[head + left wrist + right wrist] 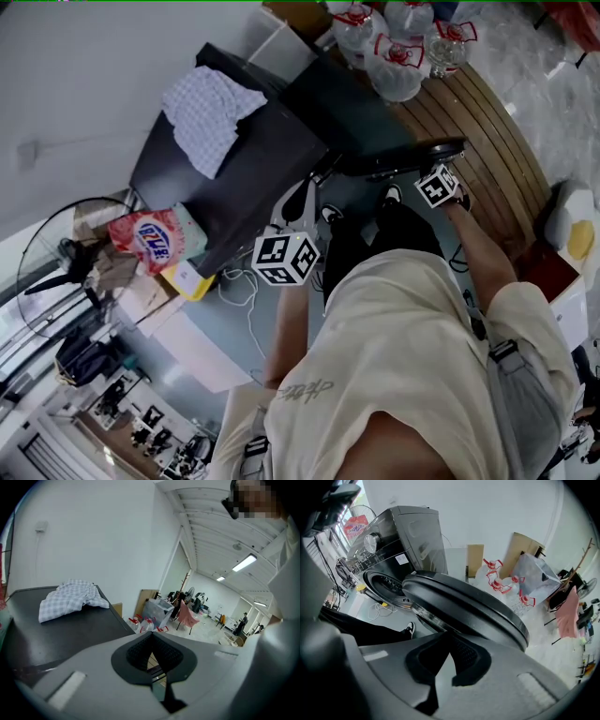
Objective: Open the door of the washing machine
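You stand over a dark washing machine (234, 178), seen from above past your cream shirt. Both your forearms reach forward and down in front of your body.

Your left arm is bent close to your waist. Its marker cube (286, 260) sits just in front of your shirt, near the machine's front corner. The left hand-held gripper (152, 635) points slightly downward, past the machine's flat top and into the room beyond. Its pads are pressed together at the tips with nothing between them.

Your right forearm (483, 248) stretches further out and to the right, and its marker cube (436, 186) lies just beside the door (403, 157). The right hand-held gripper (449, 637) points steeply down. Its pads are also pressed together and pinch nothing. The tips sit right at the door's thick round rim, but you cannot tell whether they touch it.

The door stands swung open, away from the machine's front. In the right gripper view it fills the middle as a wide dark disc, and the drum opening (384, 585) is uncovered behind it.

A checked cloth (208, 112) lies crumpled on the machine's top. A red and white detergent bag (150, 236) sits at the machine's left side, and clear water bottles (394, 52) with red handles are grouped beyond the machine.
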